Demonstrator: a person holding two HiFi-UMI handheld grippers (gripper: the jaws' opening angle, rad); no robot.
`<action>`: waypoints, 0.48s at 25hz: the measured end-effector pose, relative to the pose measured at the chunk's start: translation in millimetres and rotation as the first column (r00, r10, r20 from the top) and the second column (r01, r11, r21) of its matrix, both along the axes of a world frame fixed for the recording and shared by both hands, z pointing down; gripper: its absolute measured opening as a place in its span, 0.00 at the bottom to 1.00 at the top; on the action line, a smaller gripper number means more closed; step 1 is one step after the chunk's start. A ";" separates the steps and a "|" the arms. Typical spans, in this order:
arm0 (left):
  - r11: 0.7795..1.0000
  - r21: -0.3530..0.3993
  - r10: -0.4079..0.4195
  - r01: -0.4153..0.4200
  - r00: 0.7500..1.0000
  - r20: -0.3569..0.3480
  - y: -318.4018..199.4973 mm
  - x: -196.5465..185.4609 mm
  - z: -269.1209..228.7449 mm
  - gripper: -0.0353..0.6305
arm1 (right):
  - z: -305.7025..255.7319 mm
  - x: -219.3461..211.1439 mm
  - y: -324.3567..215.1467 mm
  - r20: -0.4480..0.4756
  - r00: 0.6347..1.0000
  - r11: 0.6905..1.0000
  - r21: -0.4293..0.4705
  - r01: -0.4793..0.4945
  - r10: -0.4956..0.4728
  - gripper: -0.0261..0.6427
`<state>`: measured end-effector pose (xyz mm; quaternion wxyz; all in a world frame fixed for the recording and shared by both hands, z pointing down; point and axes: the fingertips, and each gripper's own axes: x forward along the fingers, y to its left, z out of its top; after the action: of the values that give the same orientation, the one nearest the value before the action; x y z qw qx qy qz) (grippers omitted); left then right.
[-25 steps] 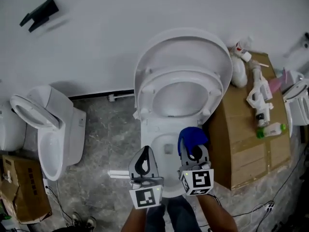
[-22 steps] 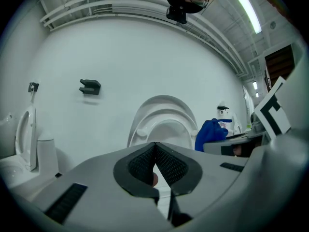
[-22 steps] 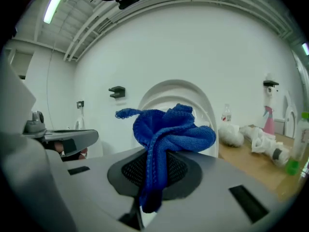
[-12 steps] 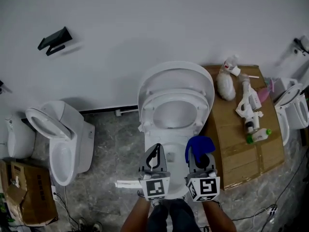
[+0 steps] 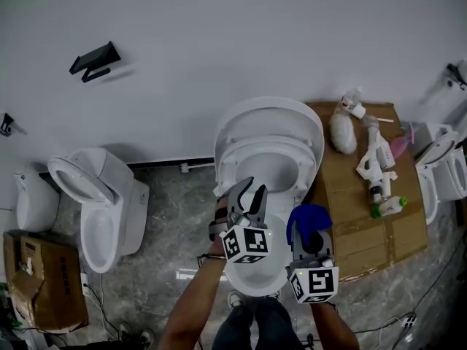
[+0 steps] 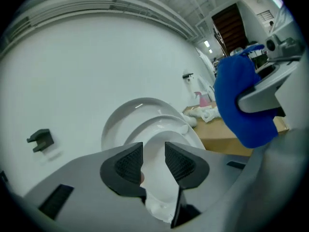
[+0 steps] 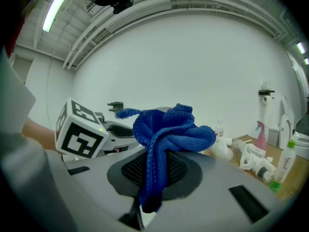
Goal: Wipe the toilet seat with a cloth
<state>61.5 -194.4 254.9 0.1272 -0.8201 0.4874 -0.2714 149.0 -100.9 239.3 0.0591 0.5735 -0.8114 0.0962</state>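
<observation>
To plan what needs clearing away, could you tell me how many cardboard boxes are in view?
2. A large cardboard box stands just right of the centre toilet; a smaller cardboard box sits on the floor at the lower left. Others may lie outside the frame.

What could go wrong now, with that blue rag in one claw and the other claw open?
1. The blue cloth is bunched, and the right gripper pinches only one fold. Dragged over the seat, it might slip out.
2. The left gripper, whose jaws have just been opening with nothing between them, points at the raised seat. A poor grip might let it drop.
3. Bottles lie on the cardboard box alongside. A wide swing might knock them.
</observation>
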 end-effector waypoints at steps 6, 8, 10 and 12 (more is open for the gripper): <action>0.997 -0.058 0.069 -0.059 0.979 0.193 -41.6 19.1 -6.9 0.41 | -13.1 13.2 2.1 -0.001 1.000 1.000 0.004 -0.002 0.002 0.12; 0.994 -0.083 0.085 -0.065 0.959 0.270 -55.5 22.3 -5.4 0.45 | -18.3 16.4 1.1 -0.018 1.000 1.000 0.017 0.004 -0.004 0.12; 0.993 -0.102 0.097 -0.066 0.933 0.346 -68.2 24.7 -2.5 0.47 | -24.4 18.0 2.3 -0.051 0.999 0.999 0.035 0.014 -0.013 0.12; 0.992 -0.105 0.110 -0.072 0.903 0.415 -79.0 27.8 -0.9 0.48 | -30.2 18.9 4.8 -0.068 0.997 0.999 0.049 0.023 -0.020 0.12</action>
<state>89.3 -273.4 254.0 0.2056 -0.7693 0.3975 -0.4559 167.9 -96.1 209.1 0.0733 0.5689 -0.8172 0.0559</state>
